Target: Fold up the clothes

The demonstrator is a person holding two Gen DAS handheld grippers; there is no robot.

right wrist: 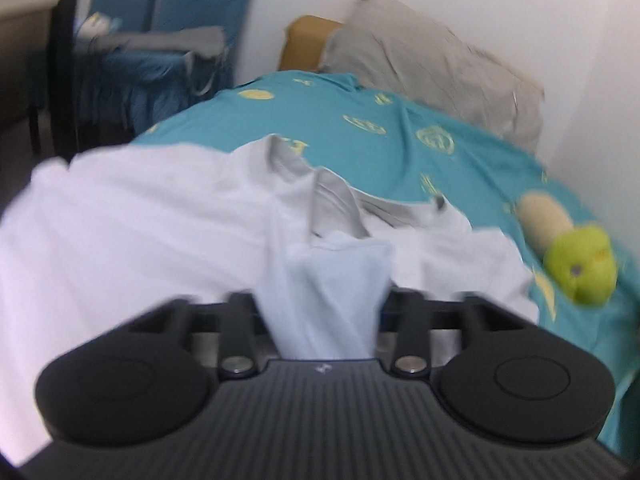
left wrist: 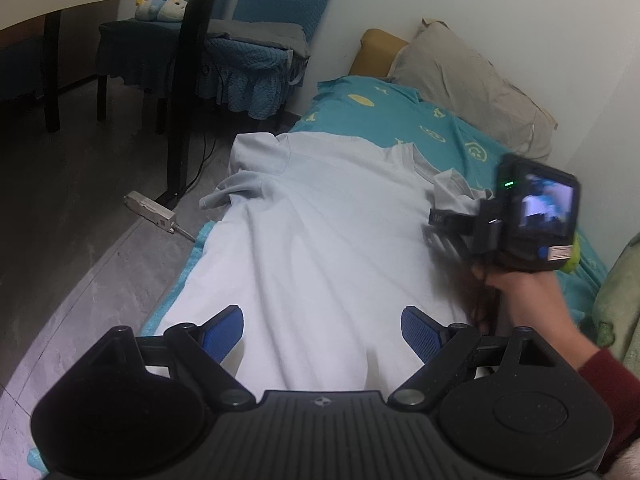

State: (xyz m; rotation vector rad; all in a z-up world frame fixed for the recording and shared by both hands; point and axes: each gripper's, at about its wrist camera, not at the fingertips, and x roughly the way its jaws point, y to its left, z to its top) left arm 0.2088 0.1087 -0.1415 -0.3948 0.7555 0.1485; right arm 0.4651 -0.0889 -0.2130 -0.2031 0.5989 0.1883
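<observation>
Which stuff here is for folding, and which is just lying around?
For folding:
T-shirt
Right gripper, shut on the T-shirt's sleeve
Left gripper, open over its hem

Just lying around:
Pillow
Green toy
Plush toy on the chair
Bedsheet

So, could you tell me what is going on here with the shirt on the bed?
A person is folding a pale T-shirt spread on a bed with a teal sheet. The right tool is shut on the sleeve on that side, gathered up between its fingers. The left tool is open above the lower part of the shirt, holding nothing. The other sleeve lies crumpled near the bed's edge, so the fold has barely begun.
</observation>
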